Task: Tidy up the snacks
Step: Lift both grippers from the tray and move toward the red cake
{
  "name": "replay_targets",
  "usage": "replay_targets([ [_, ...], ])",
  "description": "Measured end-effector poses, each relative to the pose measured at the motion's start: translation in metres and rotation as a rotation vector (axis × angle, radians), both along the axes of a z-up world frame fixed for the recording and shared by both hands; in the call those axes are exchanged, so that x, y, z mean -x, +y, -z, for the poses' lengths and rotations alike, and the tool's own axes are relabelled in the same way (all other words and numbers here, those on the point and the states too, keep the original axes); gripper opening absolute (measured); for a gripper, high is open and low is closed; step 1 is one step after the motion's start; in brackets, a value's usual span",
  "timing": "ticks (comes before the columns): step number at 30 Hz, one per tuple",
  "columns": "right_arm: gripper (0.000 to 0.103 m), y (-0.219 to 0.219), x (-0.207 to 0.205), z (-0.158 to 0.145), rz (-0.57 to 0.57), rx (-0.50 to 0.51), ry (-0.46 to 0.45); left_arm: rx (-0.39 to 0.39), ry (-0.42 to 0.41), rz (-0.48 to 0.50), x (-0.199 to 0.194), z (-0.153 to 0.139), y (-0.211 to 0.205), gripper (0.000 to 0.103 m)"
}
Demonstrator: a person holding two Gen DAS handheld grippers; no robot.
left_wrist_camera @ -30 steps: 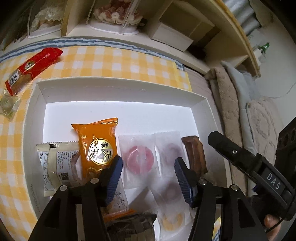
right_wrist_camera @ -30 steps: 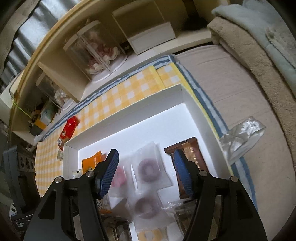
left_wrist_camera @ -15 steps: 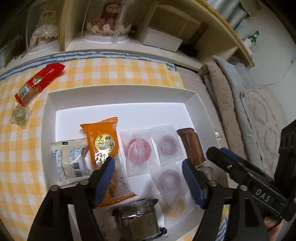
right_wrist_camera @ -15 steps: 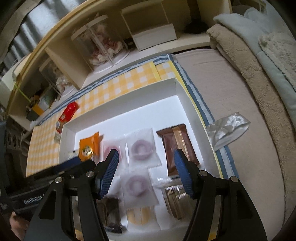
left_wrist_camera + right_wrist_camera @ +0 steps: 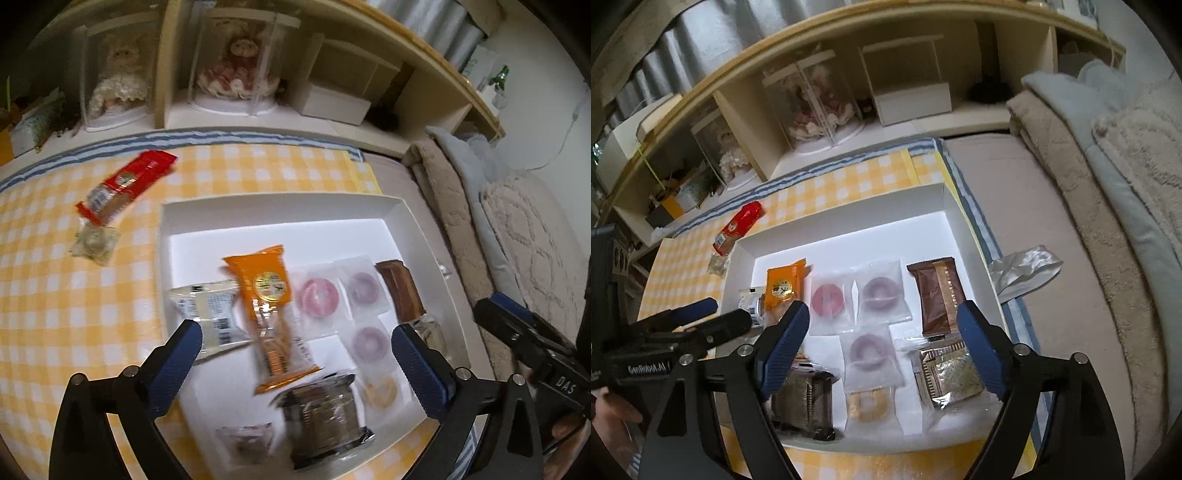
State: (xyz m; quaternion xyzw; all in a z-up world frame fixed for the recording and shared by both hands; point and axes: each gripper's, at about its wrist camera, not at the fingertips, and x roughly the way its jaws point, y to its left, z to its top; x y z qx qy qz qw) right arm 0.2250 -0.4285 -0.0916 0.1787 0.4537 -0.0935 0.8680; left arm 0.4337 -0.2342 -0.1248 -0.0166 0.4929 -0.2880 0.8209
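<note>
A white shallow box (image 5: 280,206) on the yellow check cloth holds the snacks: an orange packet (image 5: 266,284), a white packet (image 5: 207,306), pink (image 5: 317,295) and purple ring sweets (image 5: 364,290), a brown bar (image 5: 936,291), a dark wrapped cake (image 5: 321,413) and a gold packet (image 5: 949,373). My left gripper (image 5: 295,332) hovers above the box's near half, jaws opening wide, nothing pressed between them. My right gripper (image 5: 882,310) hangs over the ring sweets (image 5: 877,291), jaws also opening, empty. A red packet (image 5: 125,184) and a small clear packet (image 5: 94,243) lie outside, left of the box.
A crumpled silver wrapper (image 5: 1023,269) lies on the bed right of the box. Folded blankets (image 5: 1108,166) are piled further right. Shelves with doll cases (image 5: 232,70) and a white box (image 5: 912,99) run along the back. A hand (image 5: 613,410) holds the left gripper.
Both grippers have pulled up and back from the box, so more of it shows. The left jaws widened steadily; the right jaws widened in the last half second.
</note>
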Motion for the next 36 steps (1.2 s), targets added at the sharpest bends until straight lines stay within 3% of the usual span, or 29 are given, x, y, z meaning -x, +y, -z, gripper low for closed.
replay_targets([
  [7,0.103,0.014,0.011,-0.018,0.002,0.065,-0.023,-0.002,-0.067,0.006,0.012,-0.025,0.036,0.103],
  [18,0.103,0.048,0.009,-0.054,-0.018,0.136,-0.09,-0.004,-0.186,0.004,0.03,-0.078,0.107,0.103],
  [28,0.103,0.096,-0.039,-0.07,-0.109,0.088,-0.156,-0.085,-0.277,-0.056,0.023,-0.116,0.169,0.103],
  [31,0.103,0.112,-0.057,-0.068,-0.143,0.087,-0.154,-0.126,-0.317,-0.088,0.02,-0.117,0.183,0.103],
  [36,0.103,0.132,-0.086,-0.064,-0.176,0.037,-0.181,-0.133,-0.337,-0.03,0.019,-0.095,0.194,0.103],
])
